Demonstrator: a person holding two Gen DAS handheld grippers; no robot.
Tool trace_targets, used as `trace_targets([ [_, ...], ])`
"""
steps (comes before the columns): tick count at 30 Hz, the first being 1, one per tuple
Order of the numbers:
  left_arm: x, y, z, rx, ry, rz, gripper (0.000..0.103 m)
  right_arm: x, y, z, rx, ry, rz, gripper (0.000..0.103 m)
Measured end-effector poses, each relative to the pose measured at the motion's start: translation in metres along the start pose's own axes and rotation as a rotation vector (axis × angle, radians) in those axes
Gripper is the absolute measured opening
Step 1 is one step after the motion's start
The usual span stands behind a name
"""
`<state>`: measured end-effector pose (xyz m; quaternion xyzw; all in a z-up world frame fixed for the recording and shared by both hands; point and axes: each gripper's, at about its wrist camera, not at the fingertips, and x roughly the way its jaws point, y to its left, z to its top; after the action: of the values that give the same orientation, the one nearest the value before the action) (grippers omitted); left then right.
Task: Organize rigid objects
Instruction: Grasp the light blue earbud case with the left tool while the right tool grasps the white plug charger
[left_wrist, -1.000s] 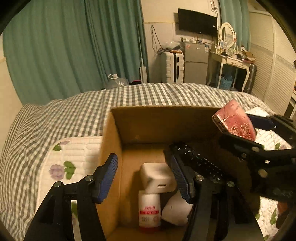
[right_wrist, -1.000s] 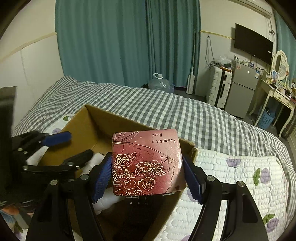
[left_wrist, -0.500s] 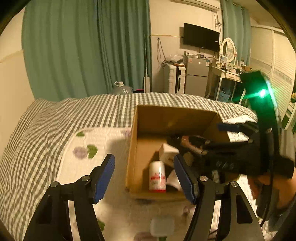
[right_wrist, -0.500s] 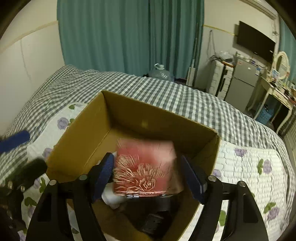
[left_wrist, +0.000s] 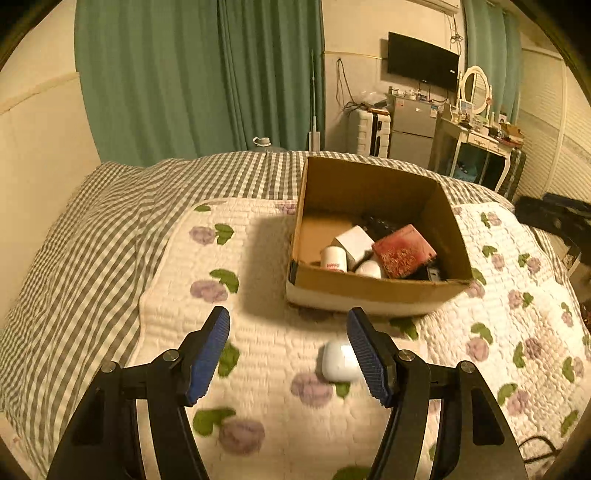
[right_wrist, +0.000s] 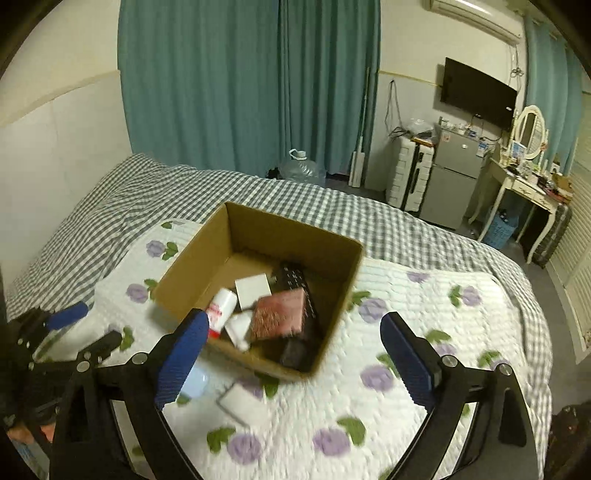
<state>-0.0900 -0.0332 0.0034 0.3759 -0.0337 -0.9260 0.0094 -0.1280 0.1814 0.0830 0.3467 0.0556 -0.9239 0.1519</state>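
Note:
An open cardboard box (left_wrist: 369, 291) stands on the bed; it also shows in the right wrist view (right_wrist: 192, 266). In it lie a red rose-patterned tin (left_wrist: 403, 250), a white cube charger (left_wrist: 352, 240), a white bottle with a red label (left_wrist: 333, 259) and a black remote (right_wrist: 295, 277). The tin shows in the right wrist view (right_wrist: 280, 314) too. A white earbud case (left_wrist: 338, 362) lies on the quilt just inside my left gripper's right finger. My left gripper (left_wrist: 290, 350) is open and empty. My right gripper (right_wrist: 291, 354) is open and empty, above the box's near side.
A white flat object (right_wrist: 242, 402) and a pale blue-white object (right_wrist: 194, 382) lie on the flowered quilt (right_wrist: 406, 387) in front of the box. The left gripper (right_wrist: 66, 332) shows at the left of the right wrist view. Furniture stands beyond the bed.
My right gripper opened and let go of the red tin, which now lies in the box. Both grippers pulled back and up from the box.

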Motion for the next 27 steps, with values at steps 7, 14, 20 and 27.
trace_targets([
  [7, 0.006, -0.019, -0.020, 0.022, 0.028, 0.005, 0.069, -0.010, -0.003, -0.051, 0.024, 0.050, -0.011, 0.095],
  [14, 0.070, -0.045, -0.045, 0.073, 0.132, 0.008, 0.069, 0.049, -0.004, -0.099, 0.022, 0.130, 0.014, 0.095],
  [20, 0.124, -0.055, -0.061, 0.089, 0.227, -0.020, 0.069, 0.088, -0.015, -0.128, 0.050, 0.134, 0.068, 0.095],
  [27, 0.143, -0.066, -0.061, 0.126, 0.237, 0.009, 0.069, 0.109, -0.021, -0.136, 0.082, 0.191, 0.103, 0.095],
])
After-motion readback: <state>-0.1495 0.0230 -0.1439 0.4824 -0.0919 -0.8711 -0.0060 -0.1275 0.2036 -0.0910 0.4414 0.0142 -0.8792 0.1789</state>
